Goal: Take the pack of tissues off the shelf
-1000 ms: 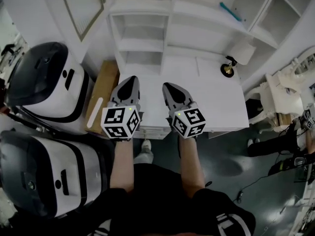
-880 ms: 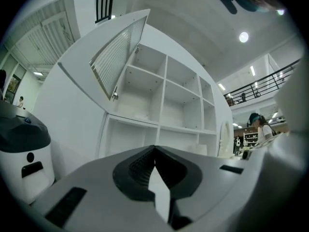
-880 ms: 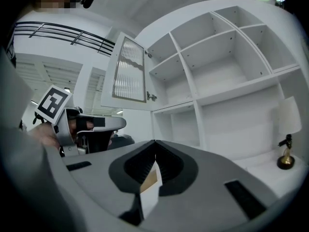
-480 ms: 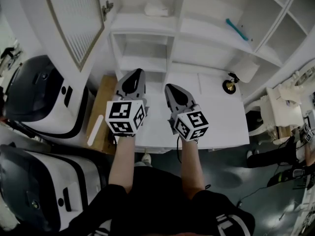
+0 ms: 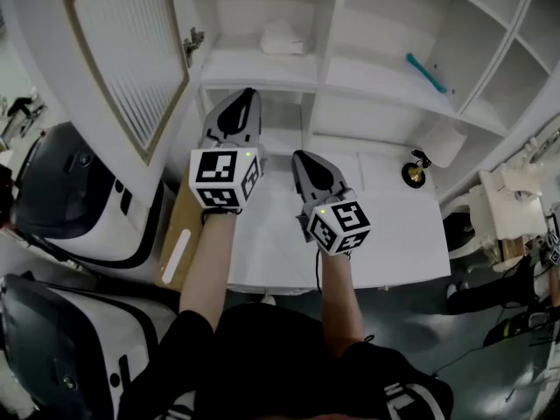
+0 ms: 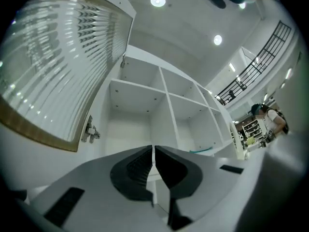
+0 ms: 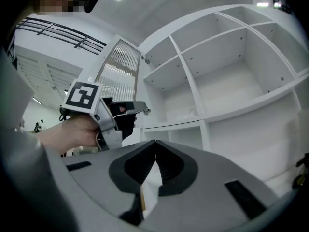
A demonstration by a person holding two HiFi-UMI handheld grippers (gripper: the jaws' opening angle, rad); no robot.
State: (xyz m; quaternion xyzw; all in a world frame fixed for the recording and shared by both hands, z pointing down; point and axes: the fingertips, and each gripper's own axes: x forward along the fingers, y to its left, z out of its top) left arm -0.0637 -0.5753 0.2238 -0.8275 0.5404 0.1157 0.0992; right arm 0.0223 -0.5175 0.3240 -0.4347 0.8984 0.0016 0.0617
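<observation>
Head view: pack of tissues (image 5: 283, 38) lies on the upper shelf (image 5: 254, 66); my left tool (image 5: 247, 96), jaws pressed together and empty, points up toward it, likely the reaching one, while my right tool (image 5: 300, 156), likewise closed on nothing, hangs lower over the bench (image 5: 394, 226).

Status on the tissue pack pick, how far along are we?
Done: the cabinet door stands open. In hand: nothing; both jaws are shut and empty, the left hand-held gripper pointing up toward the shelf, the right hand-held gripper lower over the desk. Left: the pack of tissues sits untouched on that shelf; open, grasp, lift it off.
</observation>
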